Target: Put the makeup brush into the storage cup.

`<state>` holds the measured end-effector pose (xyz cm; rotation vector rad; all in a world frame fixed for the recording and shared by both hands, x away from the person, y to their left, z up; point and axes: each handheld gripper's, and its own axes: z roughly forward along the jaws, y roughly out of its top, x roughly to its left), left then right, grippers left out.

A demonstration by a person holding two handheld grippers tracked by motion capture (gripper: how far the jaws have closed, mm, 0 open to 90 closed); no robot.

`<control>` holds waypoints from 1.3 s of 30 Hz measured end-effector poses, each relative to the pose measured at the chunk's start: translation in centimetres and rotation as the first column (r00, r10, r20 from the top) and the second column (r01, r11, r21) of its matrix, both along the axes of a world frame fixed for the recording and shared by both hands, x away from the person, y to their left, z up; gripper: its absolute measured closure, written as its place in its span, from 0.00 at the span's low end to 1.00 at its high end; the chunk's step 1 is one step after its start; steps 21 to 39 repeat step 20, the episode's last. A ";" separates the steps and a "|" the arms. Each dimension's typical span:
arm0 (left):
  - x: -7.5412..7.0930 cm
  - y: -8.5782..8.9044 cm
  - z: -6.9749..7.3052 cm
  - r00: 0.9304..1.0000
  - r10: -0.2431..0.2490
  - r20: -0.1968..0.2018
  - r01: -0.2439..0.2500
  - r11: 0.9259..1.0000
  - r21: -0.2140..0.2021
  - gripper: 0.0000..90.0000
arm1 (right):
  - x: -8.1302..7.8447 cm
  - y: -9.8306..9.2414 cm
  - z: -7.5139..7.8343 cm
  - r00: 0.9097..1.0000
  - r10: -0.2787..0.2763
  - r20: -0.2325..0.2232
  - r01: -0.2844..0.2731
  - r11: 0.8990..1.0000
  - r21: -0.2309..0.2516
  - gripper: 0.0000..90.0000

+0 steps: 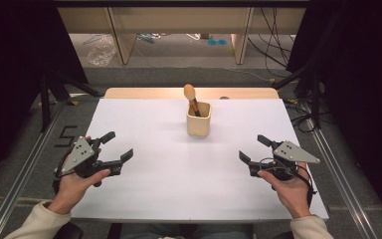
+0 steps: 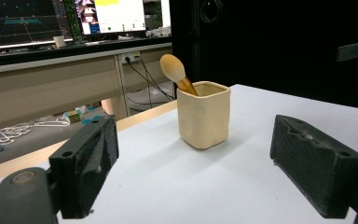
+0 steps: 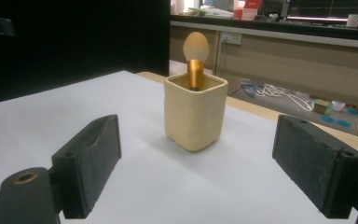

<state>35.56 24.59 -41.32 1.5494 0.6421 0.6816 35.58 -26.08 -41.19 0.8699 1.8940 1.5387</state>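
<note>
- Two grippers, left gripper [image 1: 113,145] and right gripper [image 1: 252,148], jaws spread wide, holding nothing; nothing started, it seems.
- Cup [image 1: 198,119] stands ahead of both, between them, well apart; brush [image 1: 191,96] upright inside, untouched.
- Left: reach and grasp, all pending.
- Gripper views show the brush's gold ferrule [image 3: 196,73]; high view shows both hands.

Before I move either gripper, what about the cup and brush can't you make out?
- Lower part of the brush: hidden inside the cup in the high view and both gripper views; its handle length and tip cannot be told.
- Cup's inside and bottom: hidden by its own walls in the right gripper view; any other contents cannot be told.
- Far side of the cup: turned away in the left gripper view.
</note>
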 end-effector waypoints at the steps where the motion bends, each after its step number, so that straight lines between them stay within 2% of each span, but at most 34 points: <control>1: 0.1 0.0 0.0 1.000 -0.002 0.005 0.002 1.000 0.004 0.17 | 0.0 0.0 0.0 1.000 -0.003 0.001 0.003 1.000 -0.001 0.18; 2: 0.0 0.0 0.0 1.000 -0.002 0.003 0.002 1.000 0.004 0.17 | 0.0 0.0 -0.1 1.000 0.010 -0.004 -0.010 1.000 0.012 0.18; 3: 0.0 0.0 0.0 1.000 -0.002 0.002 0.002 1.000 0.005 0.17 | 0.0 -0.2 -0.1 1.000 -0.003 0.005 0.003 1.000 -0.002 0.18; 8: 0.0 0.0 -0.1 1.000 -0.002 -0.003 0.002 1.000 0.010 0.17 | 0.0 -0.2 -0.2 1.000 0.009 -0.013 -0.009 1.000 0.006 0.18; 14: 0.0 -0.1 -0.1 1.000 -0.003 -0.005 0.003 1.000 0.008 0.17 | 0.0 -0.2 -0.4 1.000 0.003 -0.024 -0.004 1.000 -0.006 0.18; 17: 0.0 -0.1 -0.1 1.000 -0.006 -0.006 0.006 1.000 0.010 0.17 | 0.1 0.0 -0.6 1.000 0.010 -0.023 -0.010 1.000 0.008 0.18; 39: 0.0 -0.1 -0.1 1.000 -0.005 -0.005 0.005 1.000 0.010 0.17 | 0.2 0.1 -0.6 1.000 0.010 -0.023 -0.010 1.000 0.004 0.18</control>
